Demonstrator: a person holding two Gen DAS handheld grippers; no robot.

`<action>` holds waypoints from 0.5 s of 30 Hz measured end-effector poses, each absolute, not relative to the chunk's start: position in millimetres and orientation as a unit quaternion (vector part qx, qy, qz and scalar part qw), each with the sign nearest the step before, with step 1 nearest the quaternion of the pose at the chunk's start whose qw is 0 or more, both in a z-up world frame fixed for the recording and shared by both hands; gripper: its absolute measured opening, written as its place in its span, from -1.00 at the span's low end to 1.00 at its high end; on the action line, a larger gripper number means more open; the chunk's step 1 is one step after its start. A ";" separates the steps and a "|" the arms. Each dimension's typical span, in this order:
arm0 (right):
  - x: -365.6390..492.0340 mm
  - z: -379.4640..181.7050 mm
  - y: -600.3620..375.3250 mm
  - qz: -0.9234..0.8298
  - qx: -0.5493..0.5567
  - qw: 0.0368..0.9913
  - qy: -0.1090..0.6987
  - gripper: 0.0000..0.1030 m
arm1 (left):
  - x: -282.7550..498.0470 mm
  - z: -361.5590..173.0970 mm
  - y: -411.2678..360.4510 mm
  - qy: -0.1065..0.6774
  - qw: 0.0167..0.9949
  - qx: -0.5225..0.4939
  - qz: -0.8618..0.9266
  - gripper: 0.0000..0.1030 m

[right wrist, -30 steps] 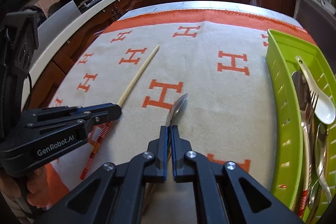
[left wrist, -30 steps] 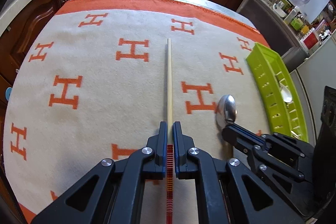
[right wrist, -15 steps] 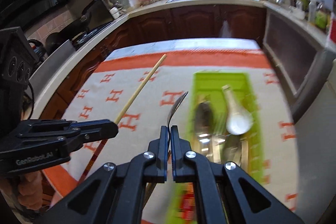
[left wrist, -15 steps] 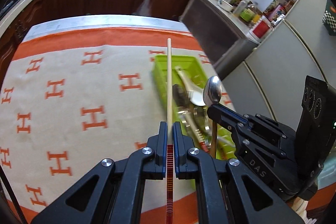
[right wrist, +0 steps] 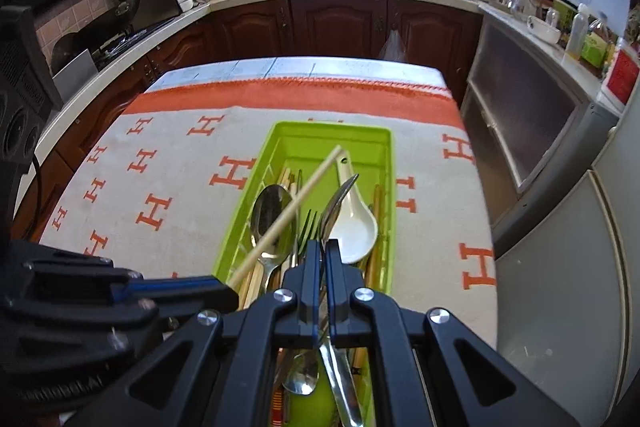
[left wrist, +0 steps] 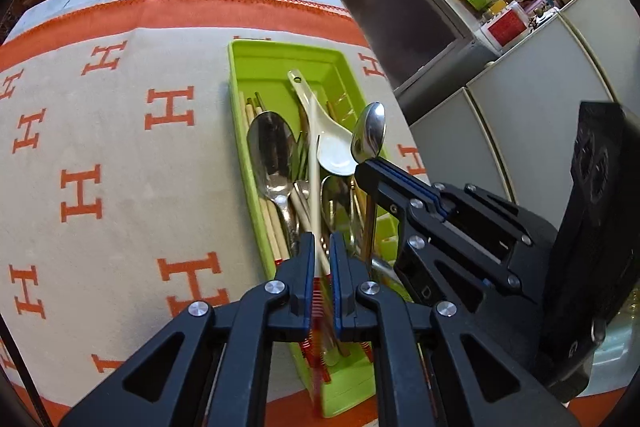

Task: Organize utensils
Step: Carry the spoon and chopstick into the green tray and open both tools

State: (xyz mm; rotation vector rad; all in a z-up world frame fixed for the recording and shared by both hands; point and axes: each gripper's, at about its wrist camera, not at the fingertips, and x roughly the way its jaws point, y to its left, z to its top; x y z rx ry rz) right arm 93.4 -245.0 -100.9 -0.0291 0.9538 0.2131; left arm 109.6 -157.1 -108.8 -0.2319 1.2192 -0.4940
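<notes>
The left gripper [left wrist: 321,259] pinched a chopstick [left wrist: 315,187] near its striped end, over the green tray [left wrist: 256,61]. The right gripper [right wrist: 322,265] pinched a metal spoon [right wrist: 338,205] by its handle. Both looked light, stiff and probably slippery.

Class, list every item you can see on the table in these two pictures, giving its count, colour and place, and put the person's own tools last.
Tray: one, lime green, on the cloth.
Cloth: one, cream with orange H marks, covering the table.
Chopstick: one, pale wood, held above the tray.
Metal spoon: one, silver, held above the tray.
Soup spoon: one, white, lying in the tray.
Large spoon: one, silver, in the tray.
Fork: one, silver, in the tray.
Left claw: black, shut on the chopstick.
Right claw: black, shut on the metal spoon.
</notes>
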 end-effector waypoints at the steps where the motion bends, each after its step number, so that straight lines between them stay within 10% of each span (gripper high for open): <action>1: 95.4 -103.2 -244.8 0.101 -0.015 0.881 0.461 -0.94 | 109.2 -109.0 -156.1 0.566 0.785 -0.108 -0.228 -0.81; 15: 101.8 -106.4 -250.5 0.104 0.037 0.868 0.484 -0.92 | 98.0 -70.3 -118.8 0.508 0.833 -0.062 -0.211 0.13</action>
